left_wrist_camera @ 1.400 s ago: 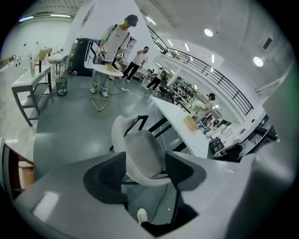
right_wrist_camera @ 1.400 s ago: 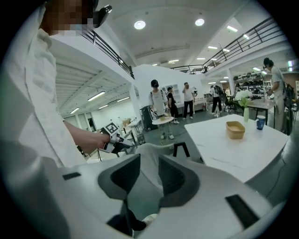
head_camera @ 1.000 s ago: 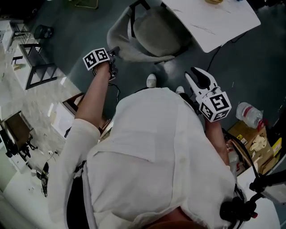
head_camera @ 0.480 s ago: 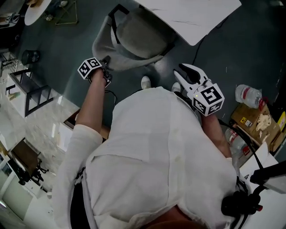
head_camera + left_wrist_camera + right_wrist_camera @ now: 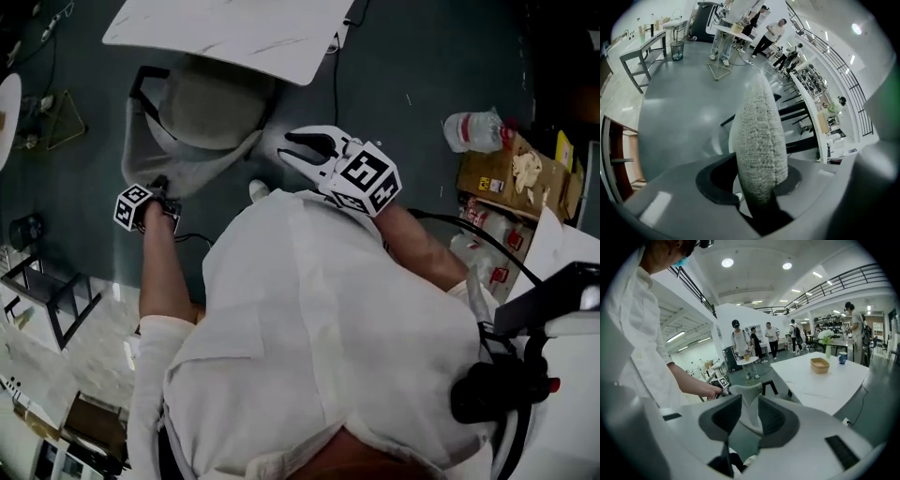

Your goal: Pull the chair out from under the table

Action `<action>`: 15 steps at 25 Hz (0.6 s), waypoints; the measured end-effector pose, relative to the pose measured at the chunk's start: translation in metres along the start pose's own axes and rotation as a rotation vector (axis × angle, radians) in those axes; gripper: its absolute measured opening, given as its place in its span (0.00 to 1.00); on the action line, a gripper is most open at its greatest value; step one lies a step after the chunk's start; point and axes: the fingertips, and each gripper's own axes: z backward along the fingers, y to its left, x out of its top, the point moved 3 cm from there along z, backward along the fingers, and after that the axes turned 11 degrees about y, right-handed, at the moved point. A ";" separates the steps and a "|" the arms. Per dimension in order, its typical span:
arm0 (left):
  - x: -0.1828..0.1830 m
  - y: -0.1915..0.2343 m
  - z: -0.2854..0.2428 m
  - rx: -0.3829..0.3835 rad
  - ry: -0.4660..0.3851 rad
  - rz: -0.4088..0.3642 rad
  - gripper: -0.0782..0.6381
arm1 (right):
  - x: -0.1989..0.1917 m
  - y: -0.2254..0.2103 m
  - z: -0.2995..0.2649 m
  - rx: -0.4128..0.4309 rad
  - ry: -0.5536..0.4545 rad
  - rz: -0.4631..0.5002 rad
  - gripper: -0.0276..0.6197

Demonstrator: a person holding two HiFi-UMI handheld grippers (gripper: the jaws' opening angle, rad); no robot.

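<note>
A grey fabric chair (image 5: 197, 108) is tucked under the white table (image 5: 234, 33) at the upper left of the head view. My left gripper (image 5: 161, 187) sits at the near rim of its backrest. In the left gripper view the knitted backrest edge (image 5: 759, 136) stands upright between the jaws of that gripper (image 5: 757, 180); the jaws are closing and both dark pads touch the fabric. My right gripper (image 5: 302, 150) hovers to the right of the chair, open with nothing in it. Through the gap of the right gripper (image 5: 749, 416) the chair (image 5: 747, 397) shows farther off.
A plastic bottle (image 5: 476, 129) and a cardboard box (image 5: 516, 173) lie on the dark floor at the right. A cable (image 5: 336, 75) runs down from the table edge. A wooden tray (image 5: 819, 364) rests on the table. Several people (image 5: 754, 345) stand far behind it.
My left gripper has sunk onto the backrest rim and its jaws have come in on the fabric. The head view has swung, so chair and table now lie farther left. The right gripper stays open.
</note>
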 end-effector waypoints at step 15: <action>-0.006 0.002 0.008 0.079 -0.047 0.012 0.24 | -0.014 0.012 0.026 -0.005 -0.012 -0.019 0.21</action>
